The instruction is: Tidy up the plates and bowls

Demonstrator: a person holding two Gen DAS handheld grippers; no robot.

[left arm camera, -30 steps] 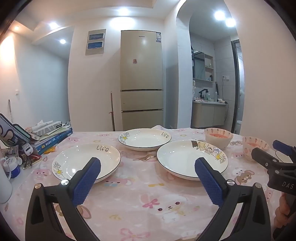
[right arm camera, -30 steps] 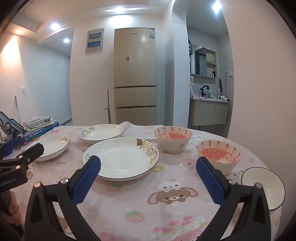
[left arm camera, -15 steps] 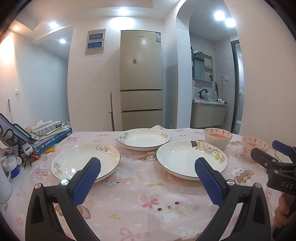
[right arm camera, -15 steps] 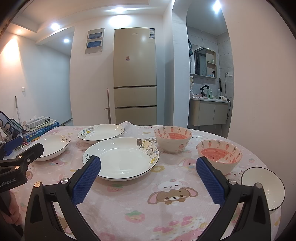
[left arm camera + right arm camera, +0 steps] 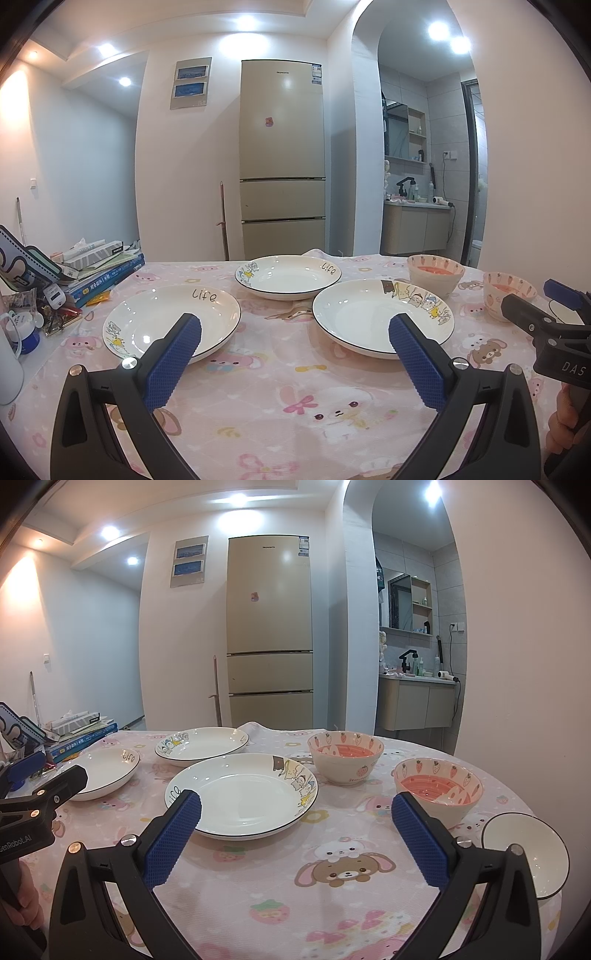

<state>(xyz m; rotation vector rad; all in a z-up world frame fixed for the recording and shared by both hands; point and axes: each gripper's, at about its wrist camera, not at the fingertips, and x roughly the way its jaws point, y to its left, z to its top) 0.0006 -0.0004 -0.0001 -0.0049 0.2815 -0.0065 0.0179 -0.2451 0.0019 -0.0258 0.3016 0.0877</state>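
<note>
Three white black-rimmed plates lie on the pink tablecloth: a left plate marked "Life", a far plate, and a right plate, which shows centrally in the right wrist view. Two pink strawberry bowls stand to the right, with a small white bowl at the table's right edge. My left gripper is open and empty above the cloth, before the plates. My right gripper is open and empty, in front of the right plate.
A stack of books and small clutter sit at the table's left side. A white cup stands at the near left edge. A fridge stands behind the table.
Both grippers stay open. The views have barely shifted; nothing on the table has moved.
</note>
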